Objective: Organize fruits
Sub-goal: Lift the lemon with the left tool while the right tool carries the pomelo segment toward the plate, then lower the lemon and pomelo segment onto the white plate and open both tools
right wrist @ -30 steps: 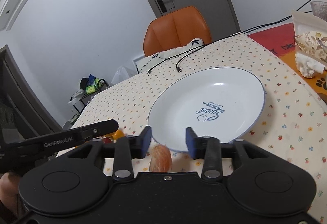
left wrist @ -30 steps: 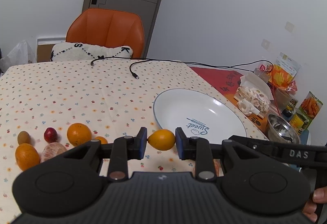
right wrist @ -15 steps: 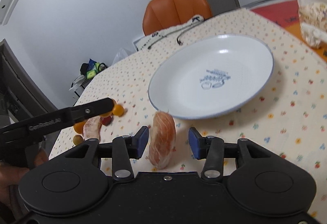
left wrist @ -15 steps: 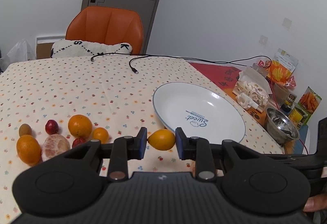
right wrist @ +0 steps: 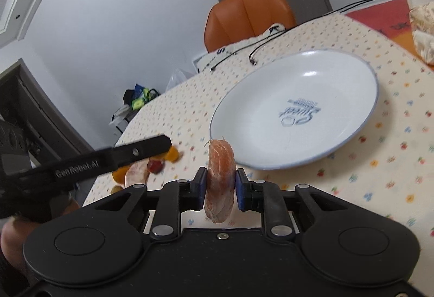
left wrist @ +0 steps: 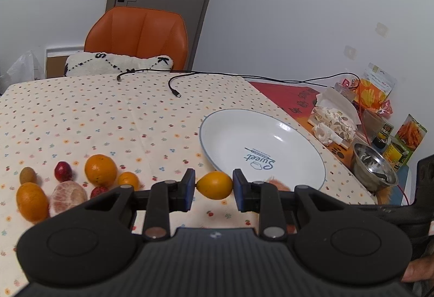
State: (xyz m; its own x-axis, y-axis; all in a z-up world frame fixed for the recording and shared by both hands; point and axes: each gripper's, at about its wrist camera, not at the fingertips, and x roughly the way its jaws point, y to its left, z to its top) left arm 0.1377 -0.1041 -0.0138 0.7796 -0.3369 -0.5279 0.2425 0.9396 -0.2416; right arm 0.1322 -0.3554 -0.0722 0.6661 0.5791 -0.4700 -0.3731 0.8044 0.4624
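My left gripper is shut on a small yellow-orange fruit, held just short of the white plate's near rim. My right gripper is shut on a peeled citrus half, standing on edge, in front of the plate. The plate holds nothing. At the table's left lie two oranges, a peeled citrus, a small orange fruit, two small red fruits and a brownish one.
Black cables lie at the far side of the dotted tablecloth. A steel bowl, snack bags and a wrapped package crowd the right edge. An orange chair with a cushion stands behind the table.
The right gripper came down around the peeled citrus half and shut on it. The left gripper has kept hold of the yellow fruit and pulled back and up a little.
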